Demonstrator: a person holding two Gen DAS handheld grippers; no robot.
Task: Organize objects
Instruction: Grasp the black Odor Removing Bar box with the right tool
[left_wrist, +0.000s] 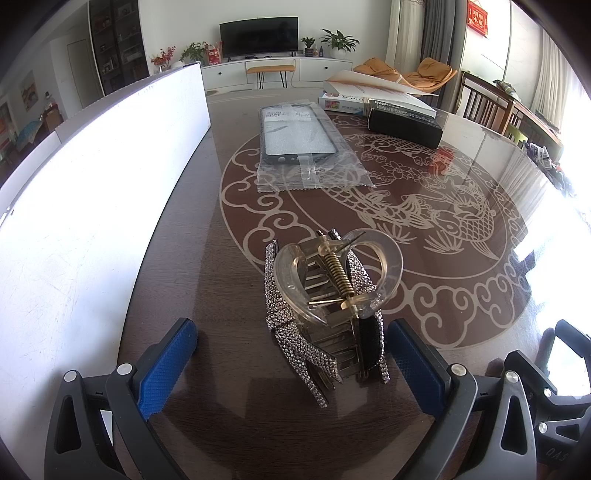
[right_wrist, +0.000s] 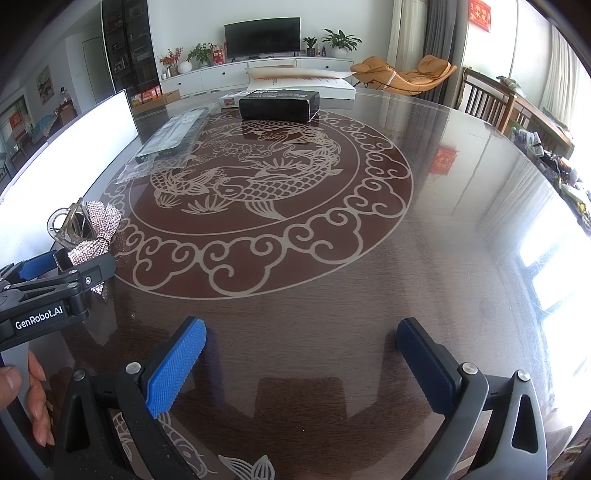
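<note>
The left hand-held gripper (left_wrist: 291, 363) sits low over the dark glossy tabletop (left_wrist: 207, 280) with its two blue-padded fingers spread wide, and the rhinestone-covered hair claw clip with clear plastic handles and a brass spring (left_wrist: 327, 306) stands right between them, dead ahead at twelve o'clock. It crowds the right pad (left_wrist: 413, 365), whether touching I cannot tell, and leaves a clear gap to the left pad (left_wrist: 168, 369). The clip's long axis runs roughly away from the gripper, tilted a little toward eleven o'clock, so the fingers would close across its narrow width, which looks to me the sensible way to take it. The right hand-held gripper (right_wrist: 301, 363) is also spread apart and holds nothing, hovering over bare tabletop; from its own view the clip lies off at about ten o'clock, so the left hand is plainly the nearer one. Farther out along the tabletop, past the pale carp-and-cloud pattern, lies a flat dark phone case sealed in a clear plastic bag (left_wrist: 301, 147), around twelve o'clock from the left gripper, and beyond it at one o'clock a long black cardboard box (left_wrist: 404, 127) with white boxes (left_wrist: 402, 101) stacked behind. A tall white panel (left_wrist: 92, 184) runs along the nine o'clock side.
</note>
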